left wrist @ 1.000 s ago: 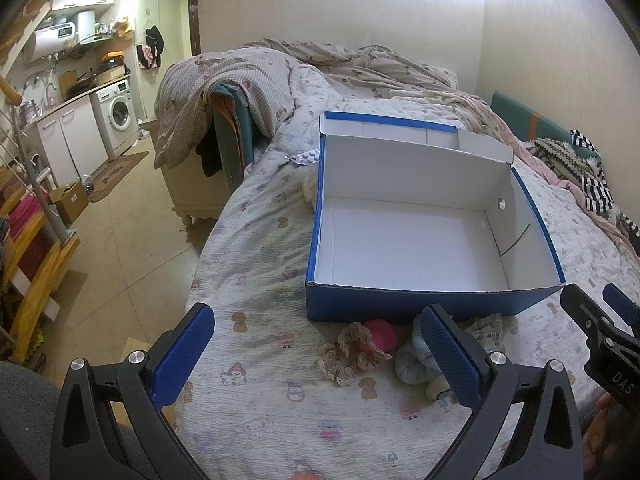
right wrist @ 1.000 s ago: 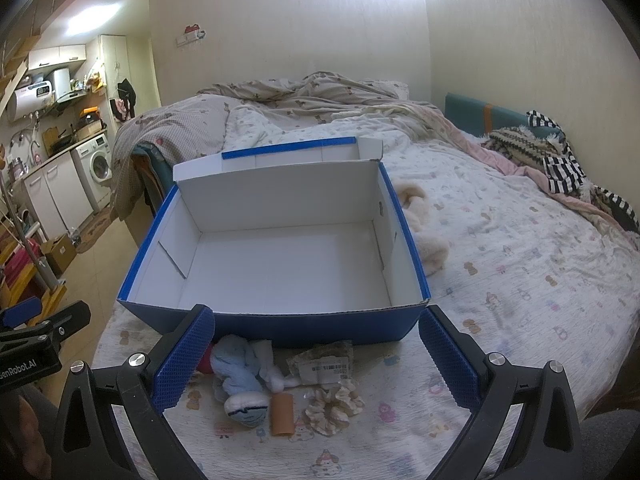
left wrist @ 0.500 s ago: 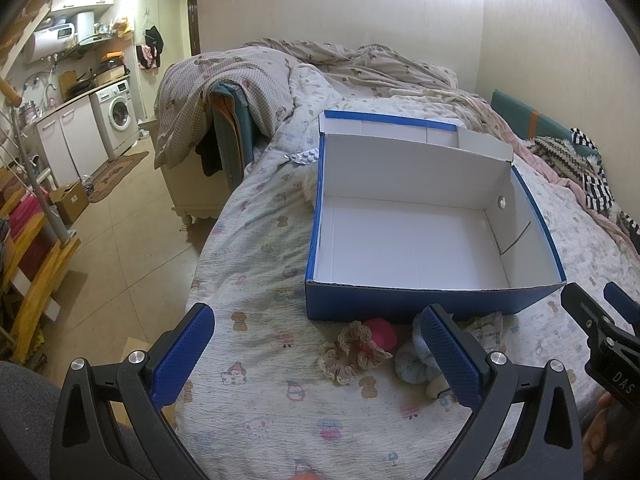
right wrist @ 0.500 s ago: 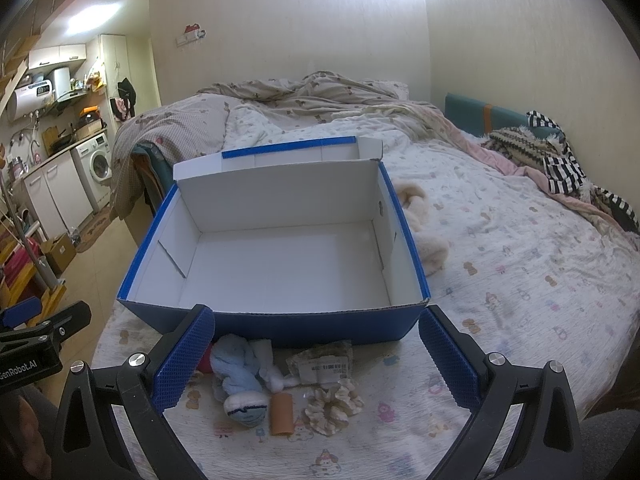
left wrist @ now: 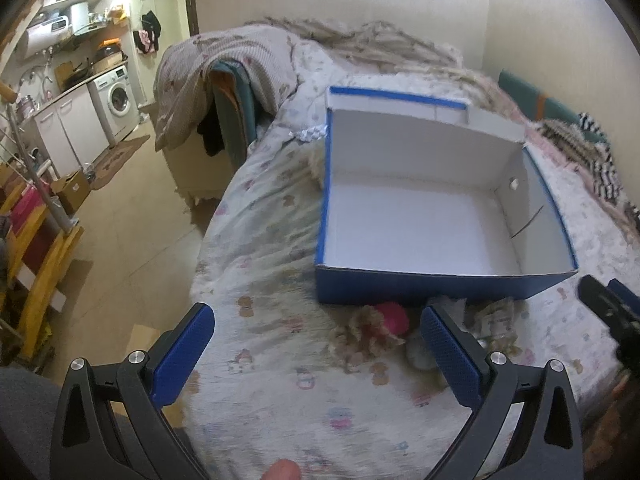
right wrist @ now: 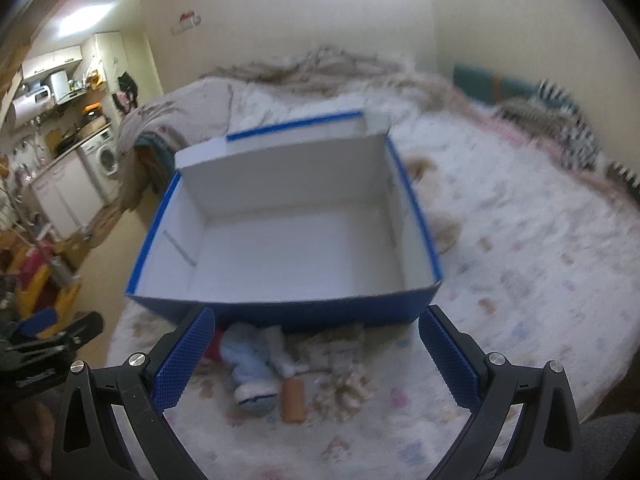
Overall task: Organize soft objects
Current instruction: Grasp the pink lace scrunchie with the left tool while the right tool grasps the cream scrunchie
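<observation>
An empty blue cardboard box (left wrist: 440, 284) (right wrist: 288, 314) with a white inside sits on the bed. Soft things lie in a small heap before its near wall: a light blue plush toy (right wrist: 250, 364), a pink ball (left wrist: 394, 318), a beige frilly scrunchie (left wrist: 360, 338) (right wrist: 348, 390), an orange roll (right wrist: 293, 400) and a crumpled packet (right wrist: 334, 350). My left gripper (left wrist: 320, 354) hangs open over the bed left of the heap. My right gripper (right wrist: 316, 354) is open just above the heap, holding nothing.
The bed wears a cartoon-print sheet (left wrist: 260, 248), with rumpled blankets (left wrist: 248, 60) at the back. A fluffy beige toy (right wrist: 444, 228) lies right of the box. Left of the bed is tiled floor (left wrist: 132, 216), a washing machine (left wrist: 118, 102) and a yellow rack (left wrist: 36, 276).
Both grippers have pushed forward and dipped toward the heap and box, the right one more so; its view is blurred. Nothing has been taken hold of.
</observation>
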Available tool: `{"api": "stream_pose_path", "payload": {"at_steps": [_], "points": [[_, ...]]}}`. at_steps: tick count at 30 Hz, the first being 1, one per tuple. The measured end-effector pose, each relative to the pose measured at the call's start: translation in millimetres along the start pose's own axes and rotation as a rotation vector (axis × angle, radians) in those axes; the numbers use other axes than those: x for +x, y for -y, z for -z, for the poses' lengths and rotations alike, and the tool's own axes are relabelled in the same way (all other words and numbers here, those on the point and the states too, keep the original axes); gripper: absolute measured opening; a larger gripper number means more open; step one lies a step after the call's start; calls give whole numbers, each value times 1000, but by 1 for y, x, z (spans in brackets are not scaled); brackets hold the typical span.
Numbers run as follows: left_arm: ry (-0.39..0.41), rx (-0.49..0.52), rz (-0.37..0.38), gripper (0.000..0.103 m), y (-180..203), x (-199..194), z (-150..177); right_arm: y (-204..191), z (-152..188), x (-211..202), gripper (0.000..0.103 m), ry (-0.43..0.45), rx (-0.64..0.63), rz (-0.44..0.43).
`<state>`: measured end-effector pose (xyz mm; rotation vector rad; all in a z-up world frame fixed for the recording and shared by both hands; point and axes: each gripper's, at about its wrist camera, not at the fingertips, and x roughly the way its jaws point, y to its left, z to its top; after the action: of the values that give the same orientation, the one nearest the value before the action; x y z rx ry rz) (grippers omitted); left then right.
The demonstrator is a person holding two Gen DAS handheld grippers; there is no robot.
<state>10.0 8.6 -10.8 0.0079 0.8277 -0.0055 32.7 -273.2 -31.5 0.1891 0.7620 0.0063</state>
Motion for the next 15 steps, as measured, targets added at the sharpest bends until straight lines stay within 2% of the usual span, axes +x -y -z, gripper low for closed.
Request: {"api": "stream_pose_path", "payload": {"at_steps": [3, 9, 15], "points": [[-60, 1, -33, 103, -5, 10, -9, 7, -8, 6, 103, -61, -3, -24], [-213, -84, -64, 103, -33, 41, -26, 28, -19, 36, 103, -236, 58, -99], [-410, -128, 14, 102, -32, 90, -22, 48, -17, 66, 103, -337, 122, -103]]}}
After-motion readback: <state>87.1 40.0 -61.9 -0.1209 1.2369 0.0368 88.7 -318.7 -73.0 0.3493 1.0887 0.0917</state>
